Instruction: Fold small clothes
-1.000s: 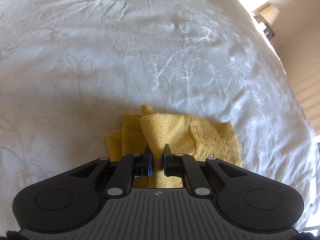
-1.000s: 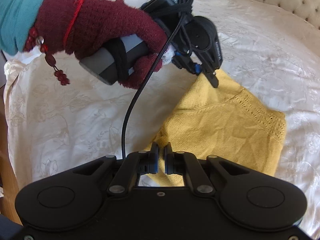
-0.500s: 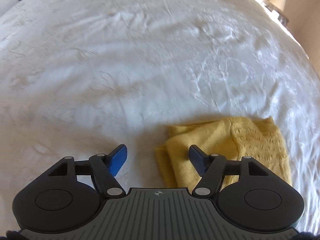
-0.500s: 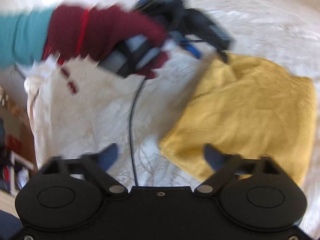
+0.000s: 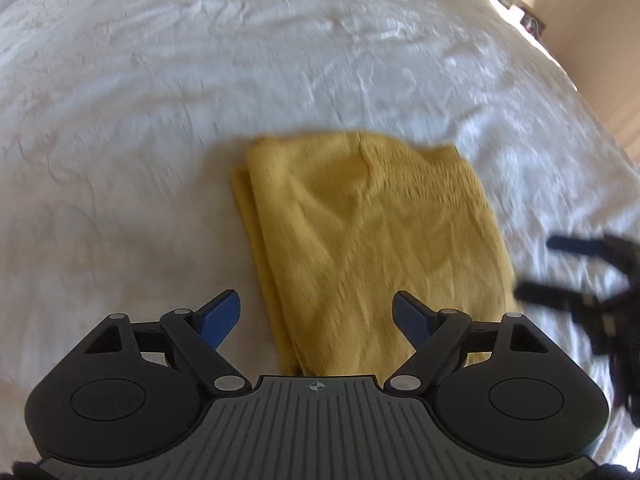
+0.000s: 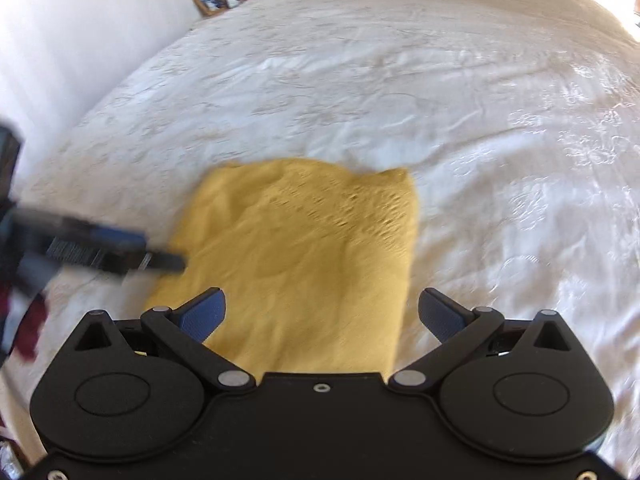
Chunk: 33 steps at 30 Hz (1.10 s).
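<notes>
Having just released and drawn back: left gripper (image 5: 316,316) and right gripper (image 6: 322,316), jaws just opening, now standing wide, nothing gripped. Folded yellow knit garment (image 5: 372,248) lying flat on white embroidered bedspread (image 5: 200,80) beneath both.

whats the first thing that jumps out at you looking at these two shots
The folded mustard-yellow knit garment grabs the eye, lying flat in the middle of the white embroidered bedspread. Next come the left gripper and right gripper, both with jaws spread wide after just opening, above the garment's near edge and gripping nothing.
</notes>
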### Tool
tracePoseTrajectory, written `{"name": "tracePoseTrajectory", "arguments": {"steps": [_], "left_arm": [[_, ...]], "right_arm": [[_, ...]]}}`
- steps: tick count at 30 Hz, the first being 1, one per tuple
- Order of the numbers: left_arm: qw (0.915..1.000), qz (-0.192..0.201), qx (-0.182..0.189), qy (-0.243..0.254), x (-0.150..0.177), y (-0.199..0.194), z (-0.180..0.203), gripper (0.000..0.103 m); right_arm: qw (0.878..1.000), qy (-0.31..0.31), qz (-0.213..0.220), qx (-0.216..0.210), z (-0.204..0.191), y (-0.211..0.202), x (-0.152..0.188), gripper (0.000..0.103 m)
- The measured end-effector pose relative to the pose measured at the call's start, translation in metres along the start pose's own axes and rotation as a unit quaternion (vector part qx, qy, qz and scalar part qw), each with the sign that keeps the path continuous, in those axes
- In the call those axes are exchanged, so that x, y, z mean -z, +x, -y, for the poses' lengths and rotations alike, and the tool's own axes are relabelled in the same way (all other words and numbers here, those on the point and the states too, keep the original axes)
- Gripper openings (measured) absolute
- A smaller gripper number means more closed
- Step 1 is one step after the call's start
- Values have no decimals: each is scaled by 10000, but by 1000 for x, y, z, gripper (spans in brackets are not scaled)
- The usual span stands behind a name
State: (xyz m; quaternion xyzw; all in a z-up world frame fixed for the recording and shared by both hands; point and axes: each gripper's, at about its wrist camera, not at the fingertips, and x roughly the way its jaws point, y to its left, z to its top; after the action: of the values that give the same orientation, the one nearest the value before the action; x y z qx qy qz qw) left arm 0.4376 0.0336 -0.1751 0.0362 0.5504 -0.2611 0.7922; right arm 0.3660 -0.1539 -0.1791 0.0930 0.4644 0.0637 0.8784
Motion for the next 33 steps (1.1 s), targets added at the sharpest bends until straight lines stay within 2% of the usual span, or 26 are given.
{"name": "tracePoseTrajectory", "arguments": {"steps": [6, 10, 13, 16, 17, 20, 24, 27, 29, 33], "left_arm": [[9987, -481, -175, 78, 26, 26, -4, 84], [9987, -496, -90, 34, 35, 27, -12, 90], [9985, -520, -100, 132, 37, 27, -11, 93], [9986, -525, -66, 55, 38, 27, -11, 96], [9986, -525, -53, 20, 38, 26, -12, 96], [9985, -518, 56, -187, 38, 24, -17, 96], [9971, -336, 421, -543, 35, 16, -30, 96], [9965, -61, 544, -629, 25, 11, -36, 96], [9963, 58, 591, -628, 16, 11, -38, 96], [9942, 15, 745, -776, -5, 29, -44, 96]], "right_arm": [[9984, 116, -454, 303, 32, 44, -20, 103], [9954, 288, -797, 440, 60, 76, -43, 102], [9944, 476, -779, 527, 75, 86, -61, 102], [9935, 714, -578, 667, 84, 80, -70, 102], [9934, 851, -486, 592, 86, 75, -70, 102], [9907, 1343, -153, -131, 92, 55, -61, 102], [9806, 1613, -217, -1096, 89, 41, -33, 102], [9721, 1770, -435, -1474, 88, 45, -15, 102], [9684, 1848, -539, -1584, 88, 49, -6, 102], [9550, 2064, -729, -2004, 89, 66, -1, 102]]}}
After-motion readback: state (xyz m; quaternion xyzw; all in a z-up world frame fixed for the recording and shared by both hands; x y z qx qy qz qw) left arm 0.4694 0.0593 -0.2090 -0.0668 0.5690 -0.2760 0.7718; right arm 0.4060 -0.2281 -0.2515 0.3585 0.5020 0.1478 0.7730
